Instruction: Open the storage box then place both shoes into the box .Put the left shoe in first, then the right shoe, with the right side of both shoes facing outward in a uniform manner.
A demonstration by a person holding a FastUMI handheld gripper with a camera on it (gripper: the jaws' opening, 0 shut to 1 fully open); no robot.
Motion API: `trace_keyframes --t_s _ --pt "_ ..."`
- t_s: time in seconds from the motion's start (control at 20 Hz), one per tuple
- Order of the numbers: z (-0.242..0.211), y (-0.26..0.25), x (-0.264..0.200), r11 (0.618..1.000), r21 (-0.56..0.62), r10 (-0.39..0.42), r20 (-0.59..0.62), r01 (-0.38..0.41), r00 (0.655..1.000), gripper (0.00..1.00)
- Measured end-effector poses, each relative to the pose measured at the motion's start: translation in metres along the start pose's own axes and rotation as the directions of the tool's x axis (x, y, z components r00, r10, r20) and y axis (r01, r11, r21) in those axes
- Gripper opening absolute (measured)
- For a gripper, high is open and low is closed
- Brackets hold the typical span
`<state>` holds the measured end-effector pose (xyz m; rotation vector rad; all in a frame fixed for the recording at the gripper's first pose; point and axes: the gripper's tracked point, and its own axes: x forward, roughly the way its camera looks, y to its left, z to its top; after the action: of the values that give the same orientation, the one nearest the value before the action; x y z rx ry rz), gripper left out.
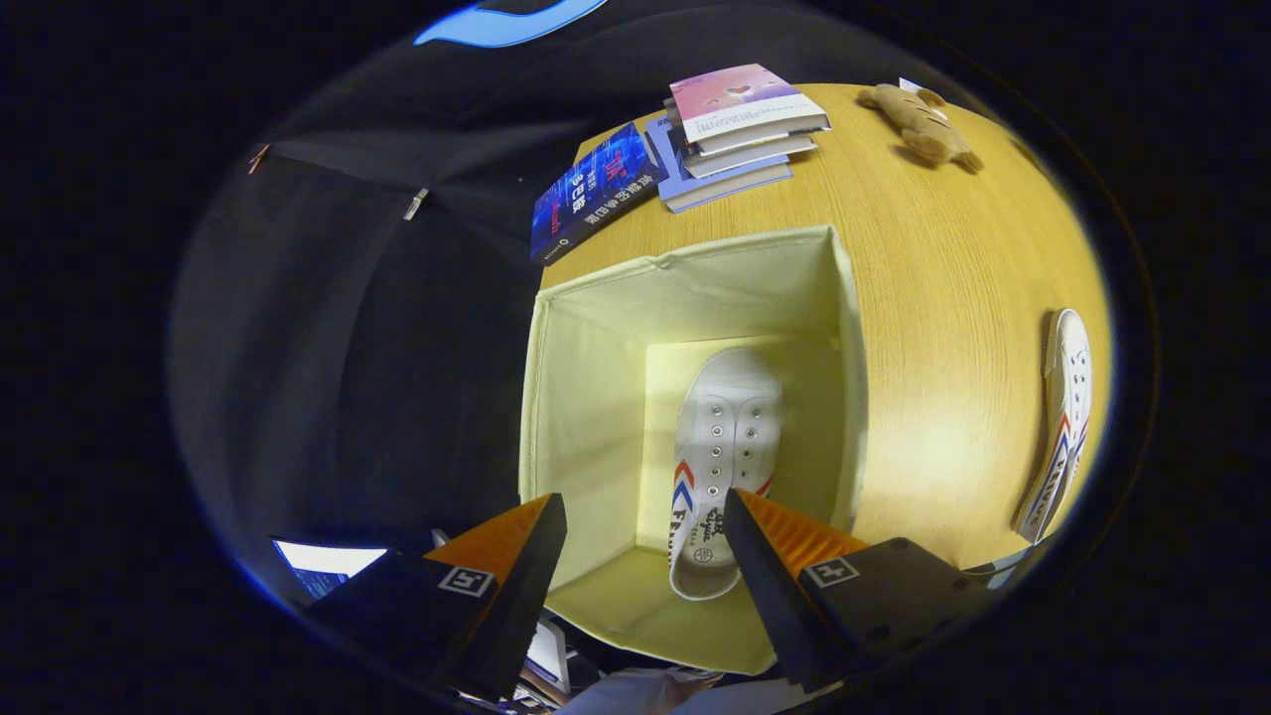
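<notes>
An open pale-yellow fabric storage box (596, 397) stands on the wooden table, seen from above. One white canvas shoe (720, 447) with red and blue stripes lies on the box floor, toe pointing away from me, heel toward the fingers. My gripper (645, 511) hangs above the box's near side, its fingers spread wide apart with nothing between them; the shoe sits below, just ahead of the right finger. A second white shoe (1060, 417) lies on its side on the table, well to the right of the box.
A stack of books (740, 134) and a dark blue book (596, 191) lie on the wooden table (943, 298) beyond the box. A brown plush toy (921, 124) rests at the far right. The black booth wall runs along the left.
</notes>
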<state>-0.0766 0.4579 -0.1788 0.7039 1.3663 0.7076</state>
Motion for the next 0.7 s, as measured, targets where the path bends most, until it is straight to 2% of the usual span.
trace_keyframes --t_s 0.2,0.4,0.55,0.7 --pt "0.003 -0.015 -0.045 0.999 -0.013 0.043 0.020 -0.043 0.999 0.97" --pt "0.015 -0.053 -0.095 0.999 -0.006 0.042 0.069 -0.042 0.997 0.97" --pt "0.031 -0.097 -0.129 1.000 0.021 0.005 0.130 -0.008 0.992 0.97" --pt "0.039 -0.157 -0.156 0.996 0.050 -0.076 0.171 0.068 0.982 0.97"
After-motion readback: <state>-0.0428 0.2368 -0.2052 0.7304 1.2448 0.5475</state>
